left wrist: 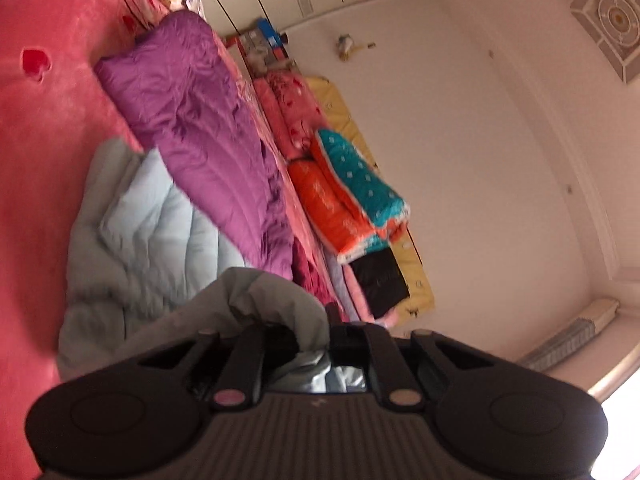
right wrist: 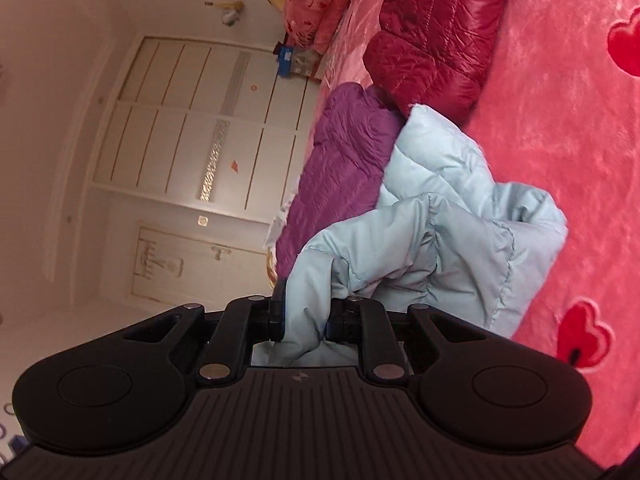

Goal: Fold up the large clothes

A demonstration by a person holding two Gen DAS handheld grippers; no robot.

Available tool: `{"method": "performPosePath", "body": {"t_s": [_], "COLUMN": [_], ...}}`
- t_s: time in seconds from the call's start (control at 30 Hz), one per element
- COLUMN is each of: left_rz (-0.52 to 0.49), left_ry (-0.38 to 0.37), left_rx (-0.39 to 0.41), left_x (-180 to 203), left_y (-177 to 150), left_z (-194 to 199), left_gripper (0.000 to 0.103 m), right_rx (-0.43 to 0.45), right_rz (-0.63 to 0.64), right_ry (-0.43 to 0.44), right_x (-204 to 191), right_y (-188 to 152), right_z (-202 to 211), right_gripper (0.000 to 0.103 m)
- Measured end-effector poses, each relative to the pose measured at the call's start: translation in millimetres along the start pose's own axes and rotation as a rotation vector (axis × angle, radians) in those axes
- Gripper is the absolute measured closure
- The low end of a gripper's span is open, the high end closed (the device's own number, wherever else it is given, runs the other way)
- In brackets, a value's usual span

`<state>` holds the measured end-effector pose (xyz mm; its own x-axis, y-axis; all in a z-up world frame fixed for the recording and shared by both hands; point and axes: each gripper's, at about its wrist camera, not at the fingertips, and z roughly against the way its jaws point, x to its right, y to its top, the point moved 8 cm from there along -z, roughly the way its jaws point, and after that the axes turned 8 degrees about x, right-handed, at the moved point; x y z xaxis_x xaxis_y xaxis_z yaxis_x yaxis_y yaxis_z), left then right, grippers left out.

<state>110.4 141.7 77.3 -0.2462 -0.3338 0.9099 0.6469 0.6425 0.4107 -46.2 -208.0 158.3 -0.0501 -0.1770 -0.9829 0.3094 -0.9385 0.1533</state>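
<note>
A light blue quilted down jacket (left wrist: 140, 240) lies bunched on a pink bed cover with red hearts (left wrist: 36, 128). My left gripper (left wrist: 304, 340) is shut on a fold of the jacket, which drapes over its fingers and hides the tips. In the right wrist view the jacket (right wrist: 448, 216) is crumpled and partly lifted, and my right gripper (right wrist: 306, 316) is shut on another part of its edge. Both views are tilted sideways.
A purple padded jacket (left wrist: 200, 132) lies beside the blue one, also in the right wrist view (right wrist: 340, 168). A dark red quilted jacket (right wrist: 436, 28) lies past it. Folded quilts (left wrist: 352, 196) are stacked along the wall. White wardrobe doors (right wrist: 192, 148) stand beyond the bed.
</note>
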Motion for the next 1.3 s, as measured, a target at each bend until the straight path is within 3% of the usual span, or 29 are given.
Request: {"method": "performPosePath", "body": {"t_s": [0.17, 0.4, 0.5, 0.57, 0.6, 0.67, 0.77, 0.9, 0.97, 1.07, 1.17, 1.3], "left_rz": [0.009, -0.004, 0.002, 0.01, 0.013, 0.016, 0.023, -0.013, -0.041, -0.08, -0.106, -0.161], "left_ry": [0.054, 0.202, 0.253, 0.263, 0.265, 0.276, 0.267, 0.289, 0.293, 0.293, 0.327, 0.377], "left_rx": [0.059, 0.072, 0.082, 0.094, 0.104, 0.134, 0.191, 0.27, 0.332, 0.426, 0.432, 0.366], "left_x": [-22.2, -60.1, -71.5, -74.3, -75.3, -75.2, -71.7, -60.4, -53.5, -44.8, -42.7, -49.9], "left_y": [27.5, 45.8, 50.2, 54.0, 56.5, 62.1, 72.2, 84.1, 91.2, 99.9, 97.8, 71.8], "left_z": [-29.6, -62.9, -70.8, -72.4, -73.6, -72.8, -69.1, -64.6, -56.6, -38.5, -23.4, -4.6], "left_gripper": [0.097, 0.096, 0.094, 0.091, 0.089, 0.075, 0.059, 0.044, 0.031, 0.025, 0.023, 0.021], "right_rx": [0.06, 0.06, 0.056, 0.061, 0.067, 0.093, 0.123, 0.139, 0.146, 0.175, 0.211, 0.236], "right_rz": [-0.058, -0.073, -0.043, -0.037, -0.043, -0.045, 0.002, 0.063, 0.082, 0.125, 0.187, 0.319], "right_ry": [0.028, -0.022, -0.078, -0.08, -0.07, -0.042, -0.048, -0.071, -0.076, -0.074, -0.098, -0.204], "right_x": [14.0, 48.6, 62.5, 65.3, 65.2, 62.6, 56.2, 52.4, 50.5, 49.7, 50.4, 56.6], "right_y": [19.5, 25.9, 27.4, 30.0, 32.2, 38.2, 48.3, 52.5, 55.5, 62.2, 69.9, 71.6], "right_z": [-41.4, -90.4, -102.7, -104.5, -105.0, -99.2, -91.2, -83.6, -80.4, -76.1, -71.1, -63.2], "right_gripper": [0.083, 0.077, 0.055, 0.031, 0.027, 0.002, 0.002, 0.002, 0.001, 0.0, 0.0, 0.0]}}
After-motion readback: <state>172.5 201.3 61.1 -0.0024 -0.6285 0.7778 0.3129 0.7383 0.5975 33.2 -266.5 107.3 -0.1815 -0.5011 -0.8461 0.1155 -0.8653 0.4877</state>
